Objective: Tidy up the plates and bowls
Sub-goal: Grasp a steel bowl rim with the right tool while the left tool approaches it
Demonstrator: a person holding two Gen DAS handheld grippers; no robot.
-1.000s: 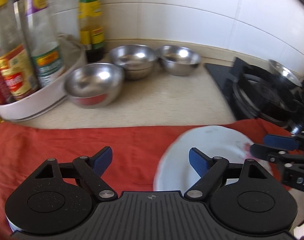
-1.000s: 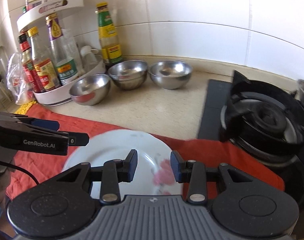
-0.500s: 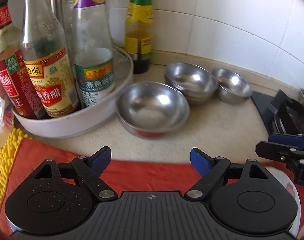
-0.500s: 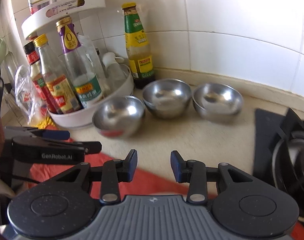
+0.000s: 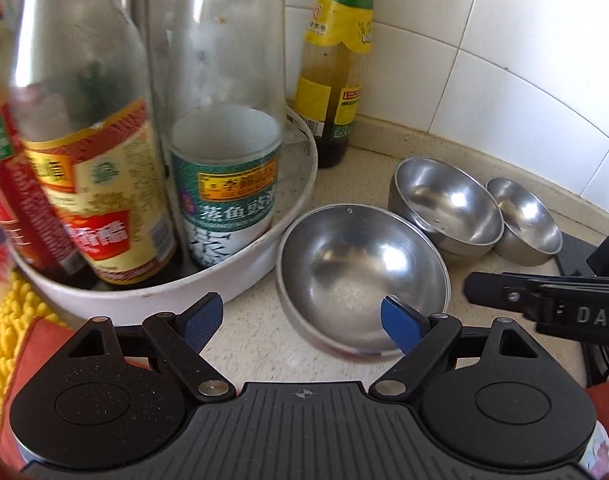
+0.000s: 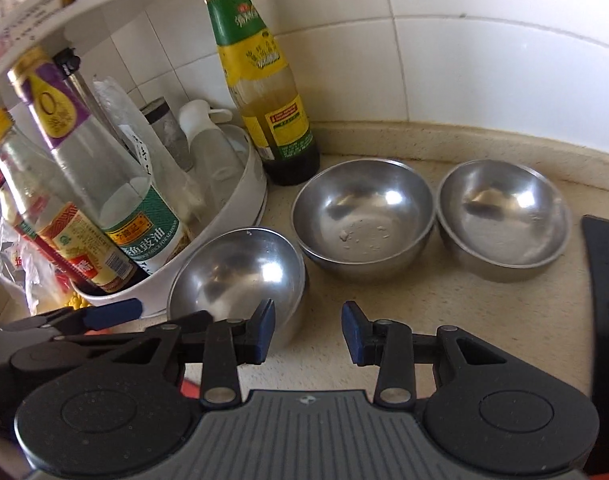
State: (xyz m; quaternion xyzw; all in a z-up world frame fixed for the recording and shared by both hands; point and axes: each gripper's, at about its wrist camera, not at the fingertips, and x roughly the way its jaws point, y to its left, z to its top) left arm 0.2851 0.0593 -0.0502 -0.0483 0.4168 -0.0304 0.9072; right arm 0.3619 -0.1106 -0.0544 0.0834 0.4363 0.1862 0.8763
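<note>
Three steel bowls sit on the beige counter. The nearest bowl stands beside the white rack. A middle bowl and a far bowl stand near the tiled wall. My left gripper is open and empty, its right fingertip over the nearest bowl's front rim. My right gripper is open and empty, just in front of the nearest and middle bowls. Each gripper shows in the other's view, the right one and the left one.
A white round rack holds several sauce bottles at the left. A green-labelled bottle stands on the counter by the wall. A black stove edge is at the right. A red cloth and yellow mat lie near me.
Both grippers have moved forward and left, away from the white plate on the red cloth, up to the steel bowls. The plate has dropped out of view. Both stay open.
</note>
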